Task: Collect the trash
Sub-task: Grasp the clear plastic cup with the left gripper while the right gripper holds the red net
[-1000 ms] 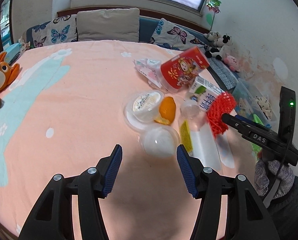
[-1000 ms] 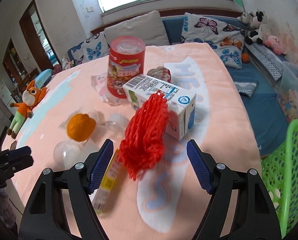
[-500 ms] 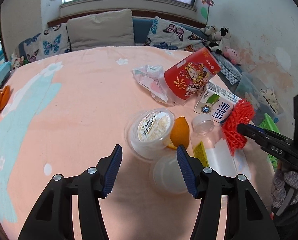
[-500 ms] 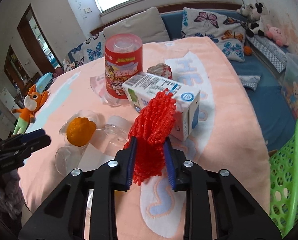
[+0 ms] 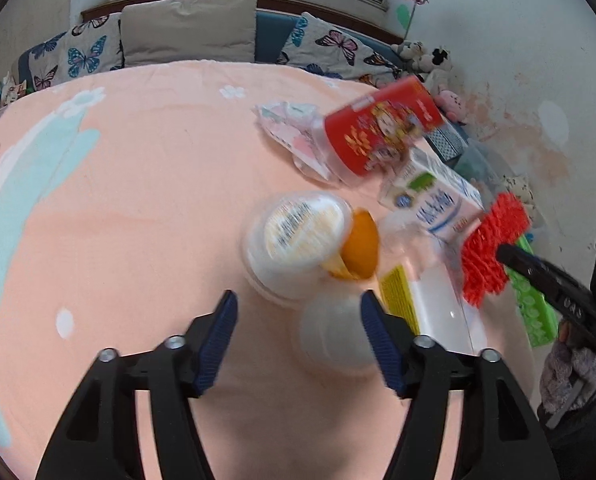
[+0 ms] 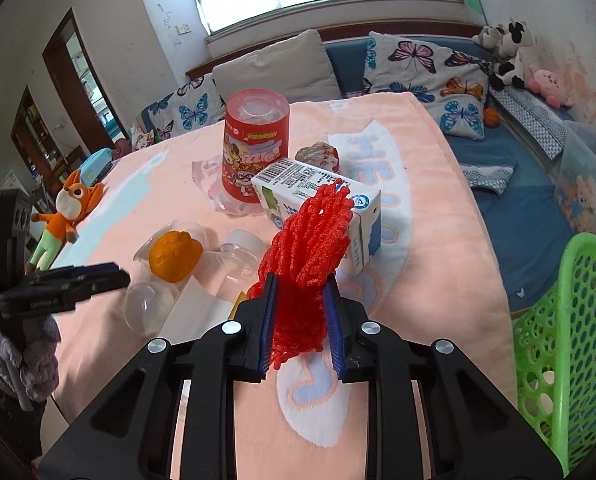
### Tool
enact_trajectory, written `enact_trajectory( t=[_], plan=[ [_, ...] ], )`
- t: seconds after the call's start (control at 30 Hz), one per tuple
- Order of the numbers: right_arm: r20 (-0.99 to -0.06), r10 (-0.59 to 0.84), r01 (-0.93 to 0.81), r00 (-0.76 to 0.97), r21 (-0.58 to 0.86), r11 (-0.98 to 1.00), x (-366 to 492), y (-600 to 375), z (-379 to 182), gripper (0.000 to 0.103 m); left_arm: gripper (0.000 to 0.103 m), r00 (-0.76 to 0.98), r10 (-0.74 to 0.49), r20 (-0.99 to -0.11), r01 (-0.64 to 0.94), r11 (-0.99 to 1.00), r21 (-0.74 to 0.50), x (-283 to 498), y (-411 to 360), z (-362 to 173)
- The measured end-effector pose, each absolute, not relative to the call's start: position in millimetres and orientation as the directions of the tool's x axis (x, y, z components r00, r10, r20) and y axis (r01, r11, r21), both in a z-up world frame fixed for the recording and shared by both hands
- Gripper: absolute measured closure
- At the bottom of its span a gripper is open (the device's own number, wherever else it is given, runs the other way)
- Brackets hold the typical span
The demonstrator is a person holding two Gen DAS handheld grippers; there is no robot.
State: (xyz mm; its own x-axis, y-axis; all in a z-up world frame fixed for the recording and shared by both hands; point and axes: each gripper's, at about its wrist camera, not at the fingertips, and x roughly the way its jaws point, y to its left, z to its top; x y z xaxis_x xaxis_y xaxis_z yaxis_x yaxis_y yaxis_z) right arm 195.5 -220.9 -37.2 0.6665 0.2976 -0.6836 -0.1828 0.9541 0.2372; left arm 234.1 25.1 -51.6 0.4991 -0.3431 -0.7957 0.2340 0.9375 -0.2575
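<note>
My right gripper [image 6: 299, 294] is shut on a red foam net [image 6: 309, 240] and holds it above the peach blanket; the net also shows in the left wrist view [image 5: 491, 250]. My left gripper [image 5: 298, 312] is open, its right pad beside a clear plastic cup [image 5: 335, 336]. Ahead of it lie a lidded clear tub [image 5: 298, 236] and an orange peel [image 5: 359, 244]. A milk carton [image 6: 317, 186], a red snack tub [image 6: 256, 148] and a clear bottle [image 6: 238, 256] lie on the blanket.
A green mesh basket [image 6: 569, 320] stands at the bed's right edge. A crumpled wrapper [image 5: 290, 120] lies behind the red tub. An orange plush fox [image 6: 68, 208] lies at the left. Pillows and soft toys line the far side.
My right gripper closed on the red foam net and lifted it. My left gripper moved forward, so the clear cup now lies by its right pad.
</note>
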Motion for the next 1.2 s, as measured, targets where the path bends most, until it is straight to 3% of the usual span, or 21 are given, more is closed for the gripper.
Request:
enact_trajectory(
  t=[0.17,0.53,0.6,0.77,1.2],
  plan=[
    [-0.683,0.294,-0.187,0.669,0.228,0.955,189,-223,-37,0.079,0.027,0.508,-0.302,-0.806,0.271,0.945,-0.183,218,1,-56],
    [-0.675,0.282,-0.177,0.682,0.221,0.959,169,-235,-33,0.079,0.027,0.501,-0.227,-0.835,0.234,0.965,-0.122,227,-23,-69],
    [-0.675,0.279,-0.172,0.683,0.222,0.96,166,-238,-33,0.079,0.034,0.493,-0.226,-0.84,0.227,0.966,-0.126,228,-25,-72],
    [-0.673,0.262,-0.166,0.692,0.205,0.965,155,-241,-31,0.079,0.039,0.486,-0.211,-0.848,0.185,0.973,-0.136,230,-23,-75],
    [-0.644,0.216,-0.12,0.734,0.19,0.974,115,-269,-12,0.079,0.04,0.555,-0.251,-0.793,0.221,0.964,-0.15,191,-16,-25]
  ],
)
